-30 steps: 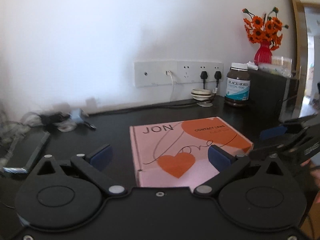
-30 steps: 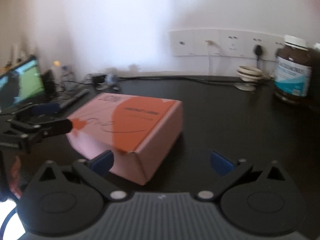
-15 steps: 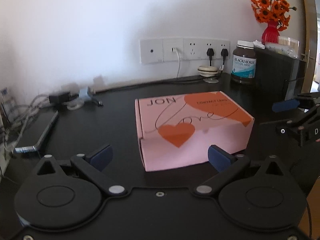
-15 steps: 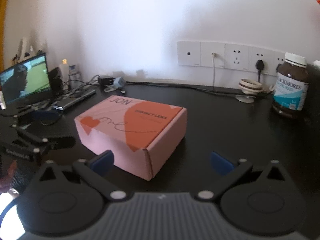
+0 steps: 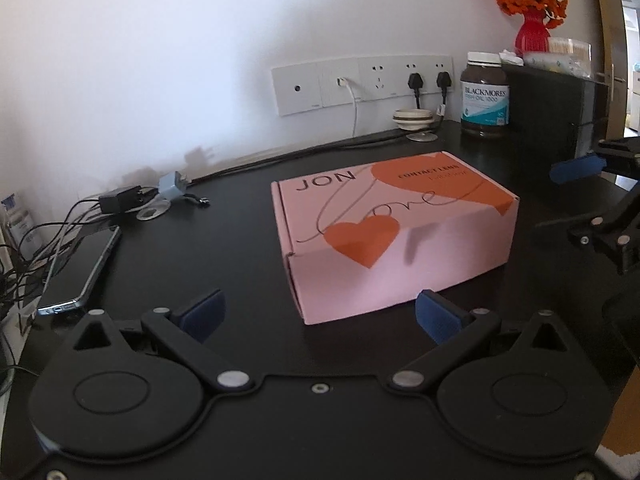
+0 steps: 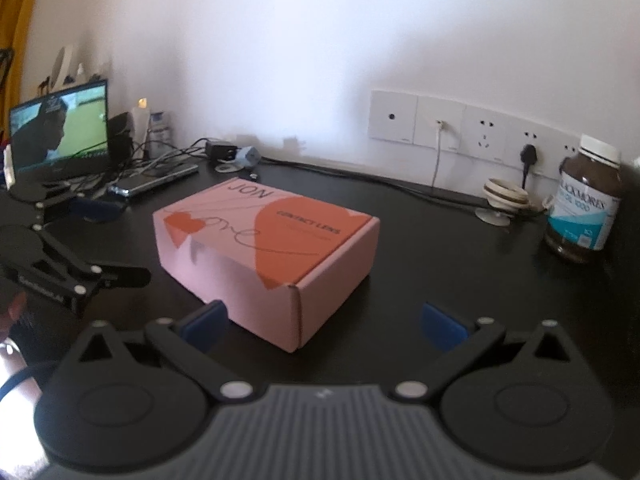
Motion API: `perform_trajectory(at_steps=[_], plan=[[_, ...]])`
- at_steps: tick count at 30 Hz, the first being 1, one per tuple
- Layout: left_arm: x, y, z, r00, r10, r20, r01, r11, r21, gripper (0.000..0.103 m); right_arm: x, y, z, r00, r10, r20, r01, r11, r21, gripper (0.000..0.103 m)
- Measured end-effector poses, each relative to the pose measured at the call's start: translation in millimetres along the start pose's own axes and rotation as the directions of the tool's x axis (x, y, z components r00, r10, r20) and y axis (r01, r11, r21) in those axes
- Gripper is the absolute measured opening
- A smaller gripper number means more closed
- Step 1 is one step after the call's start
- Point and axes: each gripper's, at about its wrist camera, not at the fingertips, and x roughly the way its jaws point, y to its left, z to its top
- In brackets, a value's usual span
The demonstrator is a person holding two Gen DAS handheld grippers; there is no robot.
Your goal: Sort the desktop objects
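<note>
A pink box (image 5: 396, 232) with orange hearts lies closed on the black desk (image 5: 224, 240), also seen in the right wrist view as the pink box (image 6: 268, 252). My left gripper (image 5: 320, 316) stands open just in front of the box's near side, holding nothing. My right gripper (image 6: 324, 326) is open too, facing the box's near corner from the right. Each gripper shows at the edge of the other's view: the right gripper (image 5: 580, 200) and the left gripper (image 6: 92, 236). A brown supplement bottle (image 5: 485, 94) stands at the back right.
A phone (image 5: 82, 268), chargers and tangled cables (image 5: 132, 202) lie at the left. A laptop (image 6: 60, 128) stands at the far left. Wall sockets (image 5: 360, 84) with plugs, a small white coil (image 5: 412, 118), a black cabinet (image 5: 548, 108) and a red vase (image 5: 532, 32) line the back.
Both grippers have pulled back and risen away from the pink box, which now sits farther off on the desk. Both stayed open.
</note>
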Motion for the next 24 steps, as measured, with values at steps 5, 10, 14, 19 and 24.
perform_trajectory(at_steps=[5,10,14,19,24], plan=[[6.2,-3.3,2.1,1.000,0.019,-0.012,-0.019,1.000,0.024,0.103,5.2,1.0,0.7,1.000,0.003,-0.018,-0.003,1.000,-0.008,0.102],[14.0,1.0,8.1,1.000,-0.005,-0.012,0.005,1.000,0.004,0.103,14.0,-7.4,2.8,0.998,0.017,-0.058,-0.016,0.999,0.028,0.102],[22.5,8.0,11.8,0.999,-0.033,-0.030,0.032,0.999,-0.033,0.103,19.4,-13.8,3.2,0.995,0.044,-0.085,-0.040,0.998,0.046,0.102],[31.8,15.0,14.0,0.998,-0.055,-0.036,0.053,0.996,-0.068,0.103,25.3,-18.0,4.5,0.993,0.055,-0.109,-0.051,0.998,0.042,0.102],[39.2,18.4,17.2,0.996,-0.080,-0.031,0.077,0.992,-0.097,0.103,33.7,-20.2,8.0,0.991,0.057,-0.121,-0.052,0.998,0.042,0.102]])
